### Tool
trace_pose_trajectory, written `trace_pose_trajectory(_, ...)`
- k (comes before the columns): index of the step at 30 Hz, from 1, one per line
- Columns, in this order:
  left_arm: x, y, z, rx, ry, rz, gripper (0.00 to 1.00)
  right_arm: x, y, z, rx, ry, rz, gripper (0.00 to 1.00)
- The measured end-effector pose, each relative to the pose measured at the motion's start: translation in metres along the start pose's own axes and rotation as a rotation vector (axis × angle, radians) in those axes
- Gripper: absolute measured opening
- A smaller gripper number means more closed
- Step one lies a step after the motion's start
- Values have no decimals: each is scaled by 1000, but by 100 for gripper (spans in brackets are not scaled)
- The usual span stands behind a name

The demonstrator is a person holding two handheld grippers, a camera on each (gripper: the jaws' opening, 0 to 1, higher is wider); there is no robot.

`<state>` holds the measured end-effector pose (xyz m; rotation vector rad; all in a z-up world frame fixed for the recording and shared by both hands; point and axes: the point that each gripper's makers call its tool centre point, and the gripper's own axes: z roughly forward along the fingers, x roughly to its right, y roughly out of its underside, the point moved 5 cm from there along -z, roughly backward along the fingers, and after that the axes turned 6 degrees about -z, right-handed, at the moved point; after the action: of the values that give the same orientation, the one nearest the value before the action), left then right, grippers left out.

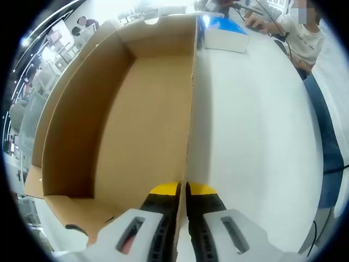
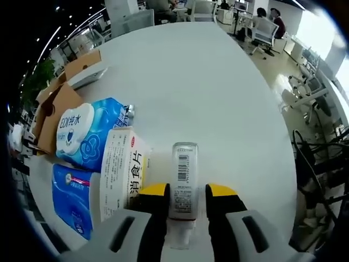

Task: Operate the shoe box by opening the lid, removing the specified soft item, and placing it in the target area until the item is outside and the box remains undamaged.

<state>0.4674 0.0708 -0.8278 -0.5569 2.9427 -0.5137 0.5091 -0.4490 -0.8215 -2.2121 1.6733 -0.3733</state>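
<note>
The open cardboard shoe box [image 1: 109, 125] fills the left gripper view, and the part of its brown inside that I see holds nothing. My left gripper [image 1: 182, 189] is shut on the top edge of the box's right wall. In the right gripper view, my right gripper [image 2: 188, 192] is shut on a small clear bottle [image 2: 184, 177] with a barcode label, low over the white table [image 2: 218, 87]. Left of it lie a blue wet-wipes pack [image 2: 90, 134], a white carton [image 2: 121, 169] with printed text, and another blue pack [image 2: 71, 199].
Brown cardboard pieces [image 2: 57, 101] sit at the table's left edge. A blue-and-white box [image 1: 224, 34] lies beyond the shoe box. A person [image 1: 297, 33] sits at the far right of the table [image 1: 256, 136]. Office chairs [image 2: 262, 30] stand past the table's far end.
</note>
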Motion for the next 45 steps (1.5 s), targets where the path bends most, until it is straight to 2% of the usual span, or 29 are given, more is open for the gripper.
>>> trace_pose_trajectory(7,0,0,0,0,-1,2,4,-2,-15,-20,70,16,5,30)
trace_pose_trajectory(10,0,1,1,1,-3,3,4,-6,-26,-35,123,22,5,30)
trace_pose_trajectory(14,2,0,-1,1,-5,1,4,-18,-50,-67,201,35,-32,30)
trace_pose_trajectory(19,3,0,-2,0,-7,1,4,-45,-89,-111,296,42,-96,30)
trace_pose_trajectory(22,3,0,-3,0,-6,-3,4,-52,-109,-124,358,27,-149,31)
trace_pose_trajectory(24,3,1,-2,0,-6,-1,4,-73,-128,-141,407,14,-228,32)
trace_pose_trajectory(27,1,3,-2,0,-5,-1,4,-78,-153,-147,440,10,-322,35)
trace_pose_trajectory(29,0,4,-1,0,-4,-2,4,-97,-172,-158,460,-16,-356,38)
trace_pose_trajectory(34,1,2,-1,-2,-2,-9,4,-127,-215,-157,478,-64,-479,44)
trace_pose_trajectory(37,0,3,0,-5,-2,-17,4,-154,-234,-161,465,-109,-586,48)
trace_pose_trajectory(40,0,3,1,-2,-3,-13,4,-168,-248,-155,452,-128,-657,51)
trace_pose_trajectory(41,0,3,1,0,-4,-8,4,-179,-253,-154,439,-137,-702,51)
trace_pose_trajectory(43,0,3,1,0,-5,-3,4,-189,-270,-148,438,-164,-732,51)
trace_pose_trajectory(45,1,2,0,1,-5,-2,4,-203,-278,-142,428,-202,-742,51)
